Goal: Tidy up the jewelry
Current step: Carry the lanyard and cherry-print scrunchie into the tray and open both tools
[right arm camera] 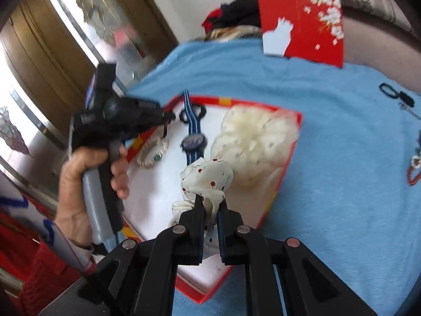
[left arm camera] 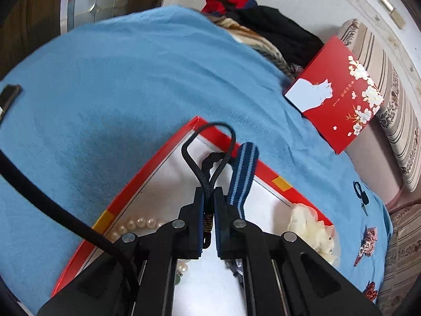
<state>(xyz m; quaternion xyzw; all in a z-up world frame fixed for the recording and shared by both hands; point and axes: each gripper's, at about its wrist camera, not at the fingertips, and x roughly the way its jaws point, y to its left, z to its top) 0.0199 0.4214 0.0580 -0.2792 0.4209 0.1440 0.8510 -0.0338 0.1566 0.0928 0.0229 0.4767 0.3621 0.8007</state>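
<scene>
My left gripper point(left arm camera: 209, 197) is shut on a black cord bracelet point(left arm camera: 208, 152), its loop standing up over the open red box point(left arm camera: 147, 173) with a white floor. The box holds a pearl necklace point(left arm camera: 136, 223), a blue striped watch point(right arm camera: 193, 137), a black scrunchie point(left arm camera: 210, 158) and a cream scrunchie point(right arm camera: 252, 142). My right gripper point(right arm camera: 211, 202) is shut on a white scrunchie with red dots point(right arm camera: 208, 176), held over the box's near part. The left gripper also shows in the right wrist view point(right arm camera: 168, 117), at the box's far left edge.
The box sits on a blue cloth point(left arm camera: 105, 79). The red lid point(left arm camera: 336, 94) with white flowers leans at the back right. Loose jewelry lies on the cloth at the right: a black ring item point(right arm camera: 394, 93) and red pieces point(left arm camera: 367, 239). Clothes point(left arm camera: 276, 26) pile behind.
</scene>
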